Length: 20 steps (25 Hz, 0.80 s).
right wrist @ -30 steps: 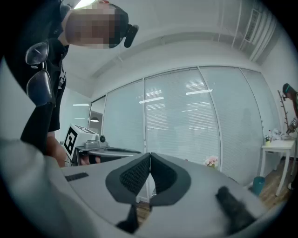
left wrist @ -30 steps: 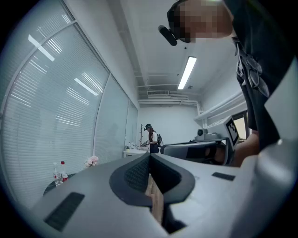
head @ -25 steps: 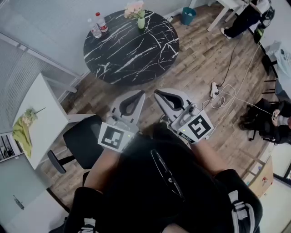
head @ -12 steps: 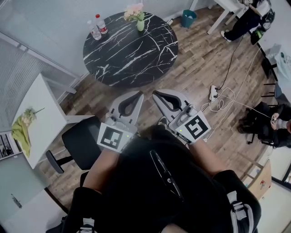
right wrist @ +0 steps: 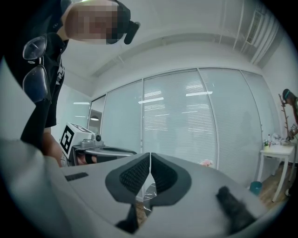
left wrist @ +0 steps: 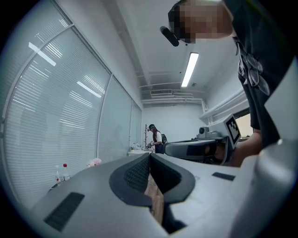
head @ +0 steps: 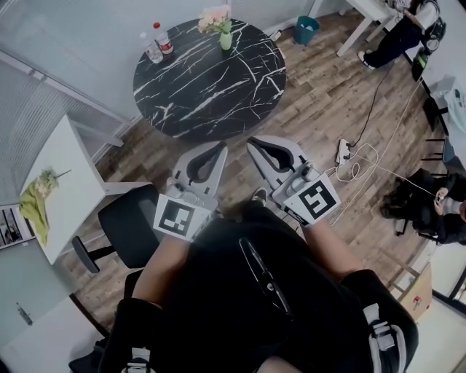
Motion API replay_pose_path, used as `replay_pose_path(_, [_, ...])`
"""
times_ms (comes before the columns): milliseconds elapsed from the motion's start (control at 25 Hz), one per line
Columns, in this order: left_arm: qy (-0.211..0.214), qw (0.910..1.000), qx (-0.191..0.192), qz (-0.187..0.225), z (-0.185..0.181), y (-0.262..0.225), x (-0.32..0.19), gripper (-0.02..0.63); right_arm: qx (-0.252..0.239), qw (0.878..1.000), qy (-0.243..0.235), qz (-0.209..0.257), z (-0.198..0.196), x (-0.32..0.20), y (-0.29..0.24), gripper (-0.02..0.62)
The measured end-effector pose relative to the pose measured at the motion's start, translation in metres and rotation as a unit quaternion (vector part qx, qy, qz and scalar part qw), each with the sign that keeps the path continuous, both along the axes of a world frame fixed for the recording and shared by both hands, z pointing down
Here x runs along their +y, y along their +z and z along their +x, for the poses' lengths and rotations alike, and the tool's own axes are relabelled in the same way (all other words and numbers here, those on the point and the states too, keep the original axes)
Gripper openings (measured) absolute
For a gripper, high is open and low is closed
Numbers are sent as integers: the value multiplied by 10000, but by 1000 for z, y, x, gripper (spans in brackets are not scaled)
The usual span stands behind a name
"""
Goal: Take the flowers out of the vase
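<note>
I hold left tongs (head: 221, 147) and right tongs (head: 251, 143) pressed together, empty, well apart from the round tabletop (head: 196, 95). The flowers (head: 215, 18) sit in the vase (head: 226, 40) at its far edge.

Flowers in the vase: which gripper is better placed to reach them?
Right gripper, marginally: it and the left gripper are shut, empty, short of the table; bottles stand left of the vase.

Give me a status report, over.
Left gripper and right gripper shut, empty. Flowers in vase on far table, untouched. Only floor between.
</note>
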State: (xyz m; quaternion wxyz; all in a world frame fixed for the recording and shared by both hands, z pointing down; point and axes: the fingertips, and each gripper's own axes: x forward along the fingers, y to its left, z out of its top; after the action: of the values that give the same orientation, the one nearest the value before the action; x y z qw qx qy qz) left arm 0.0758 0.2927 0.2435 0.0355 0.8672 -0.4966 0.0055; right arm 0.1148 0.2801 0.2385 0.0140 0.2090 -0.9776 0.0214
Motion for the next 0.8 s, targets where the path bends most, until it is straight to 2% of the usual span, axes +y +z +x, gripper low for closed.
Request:
replay_pose_path(440, [-106,9999,-84,-15,23,0,-24,14,-231,9996,-156,-109,20,-26,-1,20])
replay_pose_path(800, [-189,9997,-140,-19,52,-1,-50,14,-204,9992,-330,-30,45,-53,-1,20])
